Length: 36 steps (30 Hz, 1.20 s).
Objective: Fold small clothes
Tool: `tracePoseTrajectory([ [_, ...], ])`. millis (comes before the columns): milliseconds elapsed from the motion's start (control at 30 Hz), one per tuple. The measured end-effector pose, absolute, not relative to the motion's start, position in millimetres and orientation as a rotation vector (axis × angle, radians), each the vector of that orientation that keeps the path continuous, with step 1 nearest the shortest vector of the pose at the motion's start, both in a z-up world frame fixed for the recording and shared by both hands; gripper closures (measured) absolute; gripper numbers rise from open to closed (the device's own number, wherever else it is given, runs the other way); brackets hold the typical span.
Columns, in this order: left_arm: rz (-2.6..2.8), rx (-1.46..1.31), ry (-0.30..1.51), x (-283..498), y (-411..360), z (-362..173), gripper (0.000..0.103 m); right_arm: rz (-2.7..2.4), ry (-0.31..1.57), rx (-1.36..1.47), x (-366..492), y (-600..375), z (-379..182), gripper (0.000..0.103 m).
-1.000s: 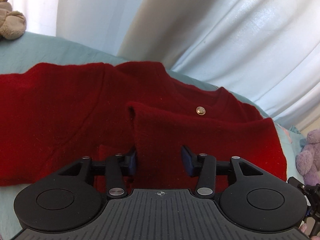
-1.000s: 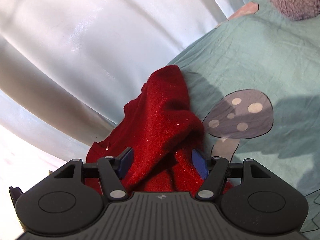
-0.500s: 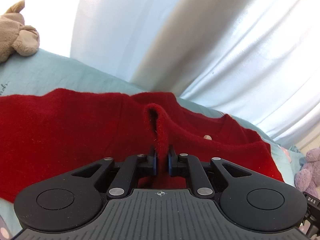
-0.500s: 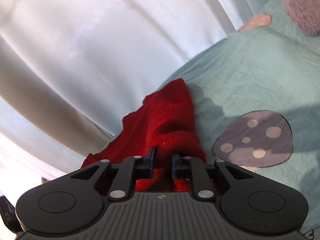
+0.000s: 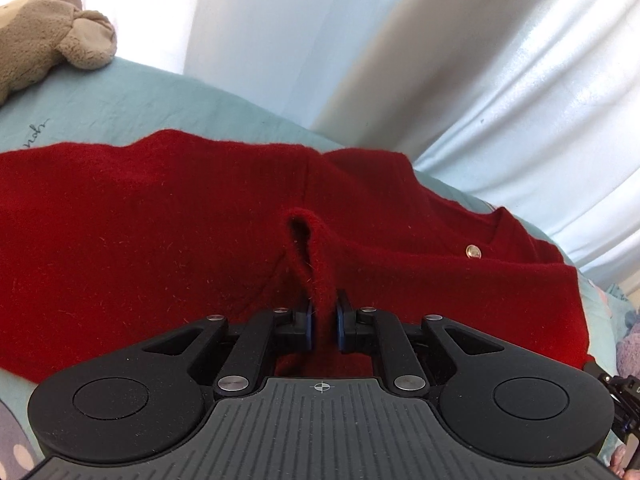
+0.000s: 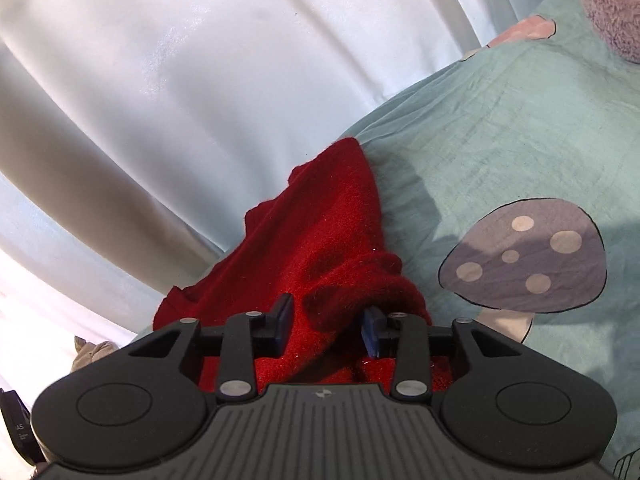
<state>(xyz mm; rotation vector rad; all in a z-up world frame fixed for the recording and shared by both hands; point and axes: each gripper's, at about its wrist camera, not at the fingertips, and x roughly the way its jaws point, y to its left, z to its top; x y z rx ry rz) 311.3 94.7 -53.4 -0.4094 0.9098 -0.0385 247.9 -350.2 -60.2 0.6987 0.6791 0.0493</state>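
A small red knit cardigan (image 5: pixel 160 216) with a gold button (image 5: pixel 473 251) lies spread on a pale green bedsheet (image 5: pixel 120 92). My left gripper (image 5: pixel 322 322) is shut on a pinched fold of the red cardigan near its lower edge. In the right wrist view the cardigan (image 6: pixel 320 240) bunches up in a ridge. My right gripper (image 6: pixel 328 326) is open, its blue pads apart with a lump of the red fabric lying between them.
A beige plush toy (image 5: pixel 44 36) lies at the far left of the bed. A purple plush toy (image 6: pixel 616 4) sits at the far right. White curtains (image 6: pixel 200 80) hang behind the bed. The sheet (image 6: pixel 500 120) bears a grey mushroom print (image 6: pixel 528 256).
My left gripper closed on a fold of the cardigan and stays shut on it. My right gripper closed on the fabric half a second ago and has now opened again.
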Motion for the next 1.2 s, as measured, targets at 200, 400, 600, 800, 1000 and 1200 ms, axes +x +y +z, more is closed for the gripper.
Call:
tracePoseTrajectory([
  [200,-0.075,-0.399,0.893,313,89,-49,0.090,-0.029,0.612,0.508,239,-337,-51,0.091],
  [400,0.009,-0.382,0.926,304,101,-52,0.057,-0.061,0.700,0.363,245,-323,-52,0.089],
  [600,0.126,-0.508,0.815,254,153,-27,0.010,-0.077,0.654,0.263,219,-319,-23,0.065],
  [800,0.450,-0.706,0.660,194,249,-19,0.007,-0.023,0.612,0.244,209,-305,-9,0.047],
  [1000,0.724,-1.025,0.548,139,347,-47,0.009,0.059,0.662,0.264,201,-285,-19,0.044],
  [1200,0.694,-1.256,0.416,125,396,-80,0.023,0.091,0.691,0.228,200,-264,-20,0.043],
])
